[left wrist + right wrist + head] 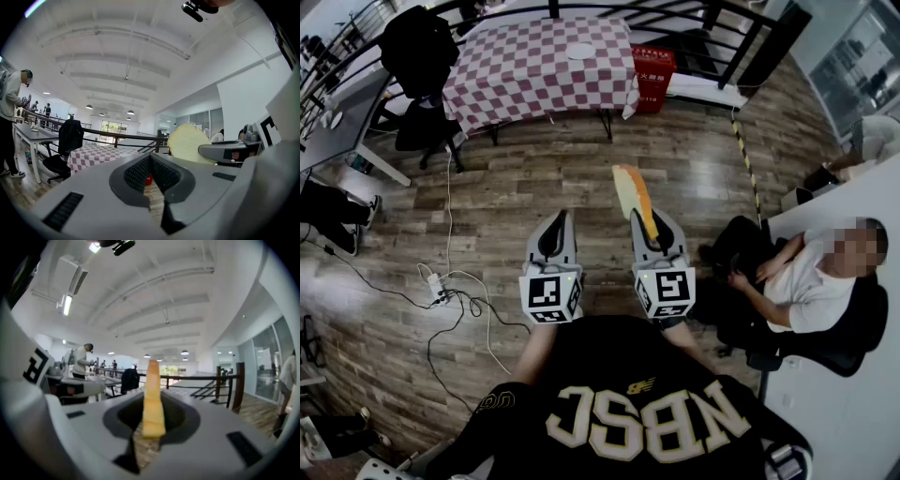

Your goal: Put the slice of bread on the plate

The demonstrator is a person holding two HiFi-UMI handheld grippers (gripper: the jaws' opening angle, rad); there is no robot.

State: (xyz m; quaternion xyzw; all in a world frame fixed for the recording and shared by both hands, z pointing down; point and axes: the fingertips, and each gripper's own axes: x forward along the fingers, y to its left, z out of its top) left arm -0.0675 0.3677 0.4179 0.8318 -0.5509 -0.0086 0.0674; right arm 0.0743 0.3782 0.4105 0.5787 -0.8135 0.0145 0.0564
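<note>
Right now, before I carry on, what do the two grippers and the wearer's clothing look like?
The left gripper and right gripper match. Each has a pale grey moulded body, dark textured pads set in a V-shaped recess, and a cube of black-and-white square markers at the rear. The person wears a black top with large pale block lettering.
</note>
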